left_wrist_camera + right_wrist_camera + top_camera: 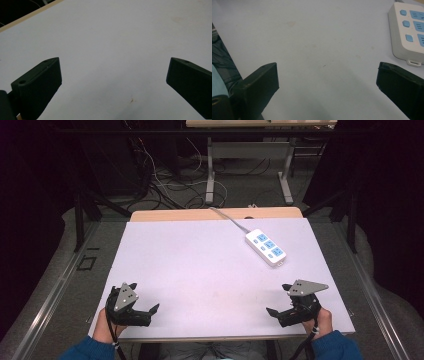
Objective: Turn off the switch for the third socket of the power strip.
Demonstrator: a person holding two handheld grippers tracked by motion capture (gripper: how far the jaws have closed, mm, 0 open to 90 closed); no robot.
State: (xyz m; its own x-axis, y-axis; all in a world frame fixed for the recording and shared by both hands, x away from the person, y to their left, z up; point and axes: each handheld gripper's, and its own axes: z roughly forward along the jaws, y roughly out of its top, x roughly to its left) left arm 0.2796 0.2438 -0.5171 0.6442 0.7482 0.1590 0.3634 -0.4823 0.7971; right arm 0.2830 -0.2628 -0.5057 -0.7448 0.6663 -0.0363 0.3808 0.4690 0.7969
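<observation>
Both the left gripper (150, 312) and the right gripper (274, 313) are wide open, holding nothing, above the near table (200, 270); power strip (266, 247) lies far right.

Worktop (200, 265) is basically a big white sheet over a wooden top, with a strip of the wood peeking out along the far edge. Just one white power strip (265, 247) with blue sockets lying far right, angled, cord (230, 218) trailing off the far edge.

left gripper (113, 82) jaws spread, white table (112, 37)
</observation>
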